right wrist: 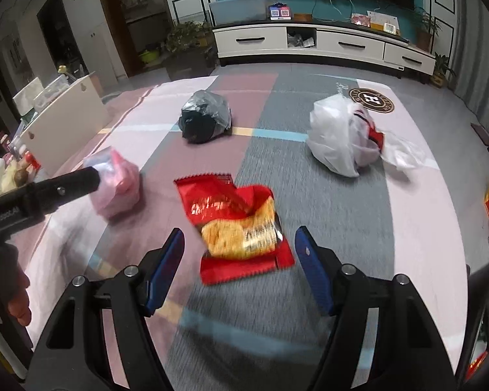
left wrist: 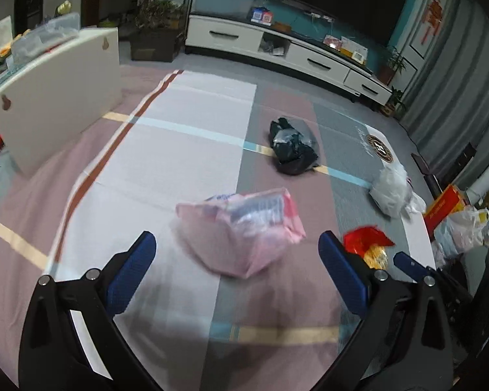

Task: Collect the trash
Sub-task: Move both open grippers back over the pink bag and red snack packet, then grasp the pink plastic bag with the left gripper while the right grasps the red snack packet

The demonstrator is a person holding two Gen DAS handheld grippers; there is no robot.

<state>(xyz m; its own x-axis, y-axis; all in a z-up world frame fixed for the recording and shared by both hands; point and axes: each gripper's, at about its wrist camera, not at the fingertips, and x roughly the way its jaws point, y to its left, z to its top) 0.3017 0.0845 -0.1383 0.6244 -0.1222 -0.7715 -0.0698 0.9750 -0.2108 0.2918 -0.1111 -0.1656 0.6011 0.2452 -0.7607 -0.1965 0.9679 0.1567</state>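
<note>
Blue-padded fingers of the right gripper (right wrist: 239, 262) stand spread, nothing between the pads, aimed down at the red snack wrapper (right wrist: 241, 228) lying flat on the patchwork cloth (right wrist: 326, 202) just ahead. Left gripper (left wrist: 236, 268) likewise spread and empty, pointed at the pink bag (left wrist: 241, 229) close in front of it.

Handling, as a judgement: wrapper looks like thin crinkly foil, light, slick, partly torn open at the top; best pinched at a raised edge or corner, since the flat middle offers no purchase. Pink bag is soft, puffy film with something inside; take a fold or the gathered top, and it should crush easily.

Count of trash on the cloth: four pieces. One red wrapper, one pink bag, one black bag (right wrist: 205, 120) farther back near the middle, one white bag (right wrist: 339, 137) to the right, well apart from the black one.
</note>
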